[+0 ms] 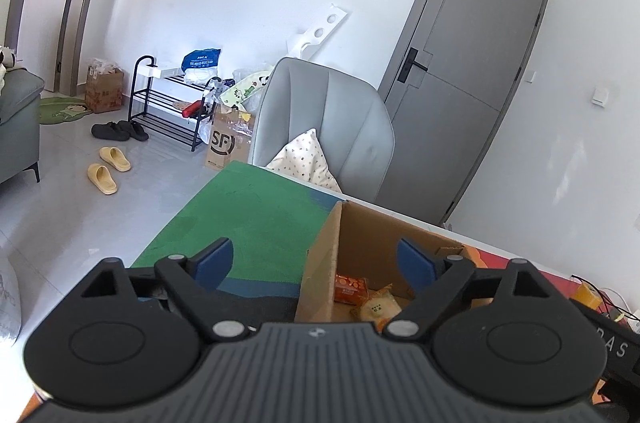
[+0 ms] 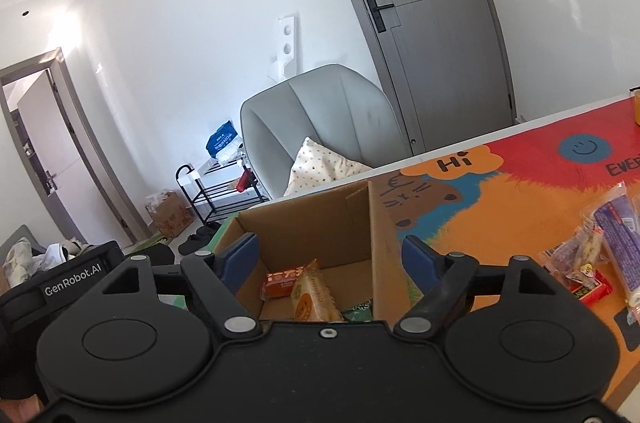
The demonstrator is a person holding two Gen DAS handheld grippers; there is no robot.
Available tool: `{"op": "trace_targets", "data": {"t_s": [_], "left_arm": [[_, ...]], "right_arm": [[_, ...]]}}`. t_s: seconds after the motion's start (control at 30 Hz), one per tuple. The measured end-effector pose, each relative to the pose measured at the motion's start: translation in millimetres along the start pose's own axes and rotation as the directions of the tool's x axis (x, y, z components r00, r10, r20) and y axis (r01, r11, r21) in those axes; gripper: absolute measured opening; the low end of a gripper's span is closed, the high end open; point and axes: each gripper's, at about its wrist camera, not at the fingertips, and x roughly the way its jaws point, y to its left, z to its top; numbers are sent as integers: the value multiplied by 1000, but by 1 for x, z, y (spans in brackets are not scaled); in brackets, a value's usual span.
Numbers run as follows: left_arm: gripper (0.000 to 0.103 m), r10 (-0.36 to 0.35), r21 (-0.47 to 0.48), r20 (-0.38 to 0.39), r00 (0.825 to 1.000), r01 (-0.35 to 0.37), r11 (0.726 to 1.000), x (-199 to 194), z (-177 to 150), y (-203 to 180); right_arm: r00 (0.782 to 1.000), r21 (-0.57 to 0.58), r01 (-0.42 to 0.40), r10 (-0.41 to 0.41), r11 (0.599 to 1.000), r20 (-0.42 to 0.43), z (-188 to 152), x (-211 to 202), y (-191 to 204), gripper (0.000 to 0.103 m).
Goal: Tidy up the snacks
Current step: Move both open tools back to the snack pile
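While both tools hang over the cardboard box (image 2: 320, 223), neither grips anything. No earlier frames, so state only.

Left wrist view, left to right: floor drops away past the desk's left edge. Green part of the desk mat (image 1: 248, 215) lies bare ahead of the left tool (image 1: 316, 263) and under its left finger. The box's near-left corner edge sits between the fingers; the right finger (image 1: 416, 263) is over the box interior. Jaws spread wide, empty. Orange snack pack (image 1: 352, 289) and a pale round-label pack (image 1: 378, 307) lie on the box floor, just below and between the fingers. Tool points forward and moderately down.

Right wrist view, left to right: the left tool's black body, marked GenRobot.AI, sits just left of the right tool (image 2: 330, 257). The right tool's left finger (image 2: 240, 257) is over the box's left wall, the right finger over the right wall's outer side, so it straddles the box. Jaws wide, nothing between the pads. Box is open-topped, back wall ahead; orange pack, yellow pack (image 2: 312, 293) and a green pack (image 2: 358, 311) inside. Right of the tool: open orange-red mat, then loose snacks (image 2: 600, 247) near the frame edge, well apart from the box. Desk's far edge (image 2: 460, 147) runs beyond the box, grey chair (image 2: 332, 111) behind it.
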Motion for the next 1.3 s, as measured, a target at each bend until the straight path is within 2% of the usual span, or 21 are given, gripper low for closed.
{"op": "trace_targets", "data": {"t_s": [0.23, 0.6, 1.3], "left_arm": [[93, -13, 39, -13, 1000, 14, 999, -5, -9, -18], [94, -65, 123, -40, 997, 70, 990, -13, -34, -64], [94, -178, 186, -98, 979, 193, 963, -17, -68, -142]], "right_arm": [[999, 35, 38, -39, 999, 14, -5, -19, -19, 87], [994, 78, 85, -90, 993, 62, -8, -51, -58, 102], [972, 155, 199, -216, 968, 96, -12, -94, -131, 103]]}}
